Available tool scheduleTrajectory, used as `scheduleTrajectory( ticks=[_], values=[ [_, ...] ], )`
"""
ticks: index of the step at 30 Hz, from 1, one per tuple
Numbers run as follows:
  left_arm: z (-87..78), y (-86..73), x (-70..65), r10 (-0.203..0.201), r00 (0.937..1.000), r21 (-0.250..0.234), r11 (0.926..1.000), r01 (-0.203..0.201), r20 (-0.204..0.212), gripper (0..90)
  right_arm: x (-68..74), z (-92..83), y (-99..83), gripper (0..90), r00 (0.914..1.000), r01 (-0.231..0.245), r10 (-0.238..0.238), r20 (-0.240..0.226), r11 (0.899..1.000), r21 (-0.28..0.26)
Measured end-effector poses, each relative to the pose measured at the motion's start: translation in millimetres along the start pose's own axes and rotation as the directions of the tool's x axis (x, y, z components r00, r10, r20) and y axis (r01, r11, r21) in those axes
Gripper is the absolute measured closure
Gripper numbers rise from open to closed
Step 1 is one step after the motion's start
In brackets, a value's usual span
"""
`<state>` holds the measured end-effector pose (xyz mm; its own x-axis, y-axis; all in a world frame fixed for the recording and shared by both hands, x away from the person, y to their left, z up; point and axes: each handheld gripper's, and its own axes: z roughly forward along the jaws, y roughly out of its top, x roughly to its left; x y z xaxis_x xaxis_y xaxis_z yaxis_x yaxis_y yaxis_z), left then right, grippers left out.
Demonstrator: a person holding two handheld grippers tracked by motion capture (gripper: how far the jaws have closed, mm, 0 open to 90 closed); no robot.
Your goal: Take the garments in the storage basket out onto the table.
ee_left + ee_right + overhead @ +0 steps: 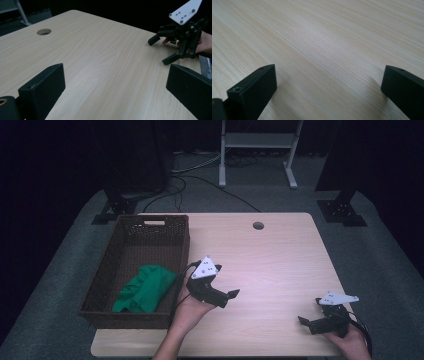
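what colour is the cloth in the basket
Green. The cloth lies crumpled in the dark brown wicker basket, best seen in the high view.

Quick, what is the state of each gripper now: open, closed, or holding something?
Left gripper: open, holding nothing.
Right gripper: open, holding nothing.

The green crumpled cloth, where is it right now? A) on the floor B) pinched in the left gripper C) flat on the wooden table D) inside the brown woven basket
D: in the high view the green crumpled cloth lies in the near end of the brown woven basket, while the left gripper beside it stands open with nothing between its jaws.
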<state>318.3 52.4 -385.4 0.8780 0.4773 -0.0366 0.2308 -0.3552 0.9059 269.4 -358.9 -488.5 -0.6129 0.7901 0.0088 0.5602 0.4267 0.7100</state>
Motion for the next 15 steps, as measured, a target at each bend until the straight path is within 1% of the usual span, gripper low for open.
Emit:
scheduleTrajectory(
  ticks=[3, 15],
  values=[
    [-2.0, 3.2, 0.5, 0.01, 0.9999, -0.002, 1.0, -0.01, -0.005, 1.3, 0.0, 0.0, 0.0, 0.0, 1.0, 0.0, 0.0, 0.0, 1.0, 0.0],
    [-9.2, 9.4, 8.7, 0.009, 0.9994, -0.008, 0.9999, -0.009, -0.034, 1.3, 0.0, 0.0, 0.0, 0.0, 1.0, 0.0, 0.0, 0.0, 1.0, 0.0]
  ],
)
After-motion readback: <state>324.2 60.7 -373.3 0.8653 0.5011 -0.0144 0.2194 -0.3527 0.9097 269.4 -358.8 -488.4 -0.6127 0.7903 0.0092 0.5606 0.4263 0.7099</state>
